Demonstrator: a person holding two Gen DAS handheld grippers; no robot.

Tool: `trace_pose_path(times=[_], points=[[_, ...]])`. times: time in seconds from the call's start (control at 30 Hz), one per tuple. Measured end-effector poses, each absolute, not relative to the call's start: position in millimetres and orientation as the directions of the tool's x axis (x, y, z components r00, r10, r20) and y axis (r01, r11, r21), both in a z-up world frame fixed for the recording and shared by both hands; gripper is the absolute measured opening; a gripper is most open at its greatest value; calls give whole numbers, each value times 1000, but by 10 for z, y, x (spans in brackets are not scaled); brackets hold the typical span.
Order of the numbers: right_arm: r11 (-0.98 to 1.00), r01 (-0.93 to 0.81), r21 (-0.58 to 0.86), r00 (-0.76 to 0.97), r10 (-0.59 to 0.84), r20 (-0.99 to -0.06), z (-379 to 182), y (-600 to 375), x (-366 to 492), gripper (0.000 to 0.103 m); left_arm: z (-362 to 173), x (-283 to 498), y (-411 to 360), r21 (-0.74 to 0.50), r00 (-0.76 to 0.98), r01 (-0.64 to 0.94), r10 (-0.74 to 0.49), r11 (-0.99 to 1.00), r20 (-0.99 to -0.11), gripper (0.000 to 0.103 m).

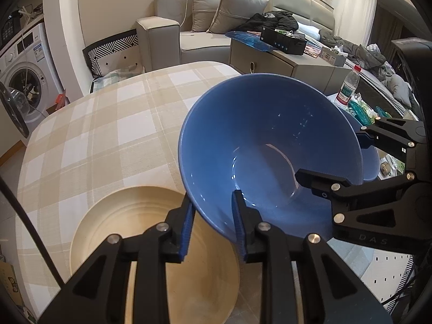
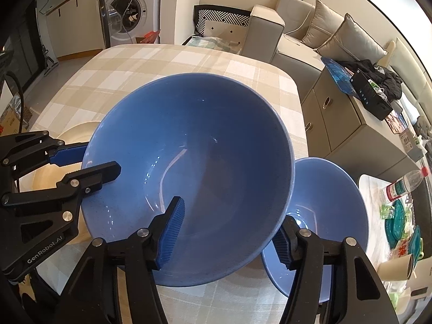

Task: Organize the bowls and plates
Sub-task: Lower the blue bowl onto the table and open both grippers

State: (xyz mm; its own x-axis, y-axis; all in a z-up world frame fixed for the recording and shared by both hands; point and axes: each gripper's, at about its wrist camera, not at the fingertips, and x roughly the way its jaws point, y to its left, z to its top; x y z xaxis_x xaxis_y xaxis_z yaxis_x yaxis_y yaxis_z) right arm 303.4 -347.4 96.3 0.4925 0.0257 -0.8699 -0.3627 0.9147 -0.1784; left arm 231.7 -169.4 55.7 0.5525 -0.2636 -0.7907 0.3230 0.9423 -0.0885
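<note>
A large blue bowl (image 1: 270,140) (image 2: 194,172) is held tilted above the checked table. My left gripper (image 1: 213,226) is shut on its near-left rim, one finger inside and one outside. My right gripper (image 2: 229,232) is shut on its opposite rim and shows at the right of the left wrist view (image 1: 328,159). The left gripper shows at the left of the right wrist view (image 2: 86,162). A cream plate (image 1: 151,243) (image 2: 78,132) lies on the table under the left gripper. A second blue bowl (image 2: 329,216) (image 1: 370,162) stands on the table behind the held bowl's right side.
The checked tablecloth (image 1: 108,135) covers the table. A water bottle (image 2: 407,182), teal items and a paper cup (image 2: 397,268) lie to the right. A grey cabinet (image 2: 348,124) and sofa (image 1: 199,37) stand beyond the table. A washing machine (image 2: 127,2) is at the back left.
</note>
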Motion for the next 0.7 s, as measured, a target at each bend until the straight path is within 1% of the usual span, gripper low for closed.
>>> trace_pose_path(times=[0.3, 0.33, 0.37, 0.4, 0.47, 0.63, 0.67, 0.7], points=[[911, -369, -187, 515, 33, -856, 1023, -3487, 2991, 78, 589, 2291, -1683, -103, 551, 334, -283, 937, -785, 30], [910, -369, -187, 522, 37, -852, 1039, -3489, 2986, 79, 594, 2280, -1690, -102, 551, 338, -285, 936, -784, 33], [910, -369, -188, 526, 38, -850, 1053, -3491, 2981, 81, 603, 2274, -1682, -100, 556, 334, -282, 937, -782, 42], [910, -369, -187, 529, 40, -848, 1067, -3495, 2978, 82, 609, 2269, -1677, -102, 559, 332, -282, 938, -780, 45], [911, -370, -184, 533, 45, -845, 1082, -3509, 2973, 84, 627, 2260, -1652, -112, 564, 324, -287, 939, -774, 50], [923, -355, -149, 536, 71, -841, 1100, -3590, 2978, 88, 646, 2249, -1602, -117, 571, 312, -284, 943, -770, 55], [927, -349, -139, 537, 76, -840, 1104, -3613, 2979, 89, 648, 2249, -1596, -120, 570, 313, -288, 942, -769, 58], [931, -343, -127, 538, 84, -839, 1110, -3639, 2978, 91, 653, 2245, -1590, -120, 572, 314, -289, 942, -768, 63]])
